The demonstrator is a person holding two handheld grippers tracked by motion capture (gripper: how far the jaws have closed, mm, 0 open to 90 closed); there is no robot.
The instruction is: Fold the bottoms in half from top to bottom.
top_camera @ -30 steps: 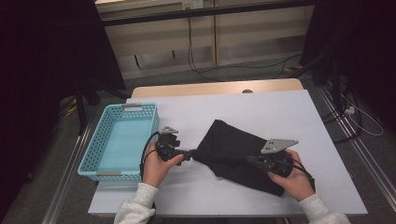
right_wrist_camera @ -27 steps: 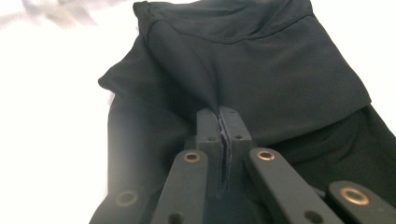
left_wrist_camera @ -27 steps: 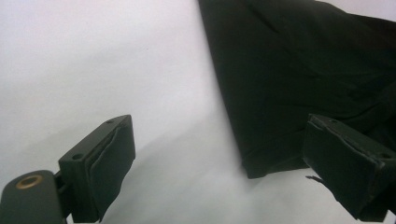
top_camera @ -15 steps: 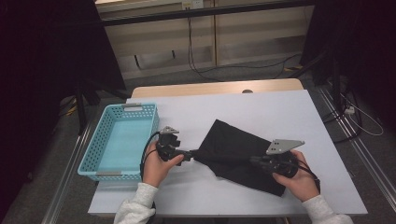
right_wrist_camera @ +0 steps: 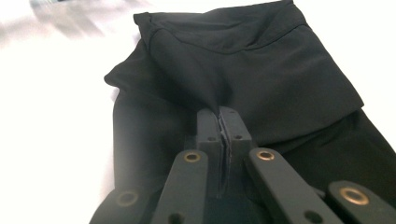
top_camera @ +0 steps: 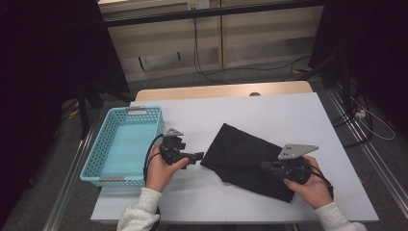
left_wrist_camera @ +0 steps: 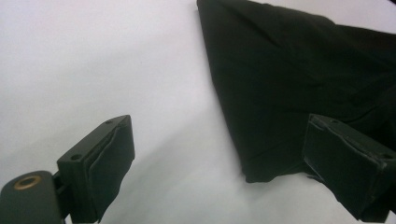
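Both hand-held grippers level: left (top_camera: 198,156) wide, right (top_camera: 263,166) pinching cloth (top_camera: 240,149).

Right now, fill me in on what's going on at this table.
A person is working a black cloth on a white table with a hand-held gripper in each hand. The right gripper is shut on a fold of the cloth, pinching it up. The left gripper is open at the cloth's near corner, one jaw over the fabric, not gripping. A light blue basket sits at the table's left edge.
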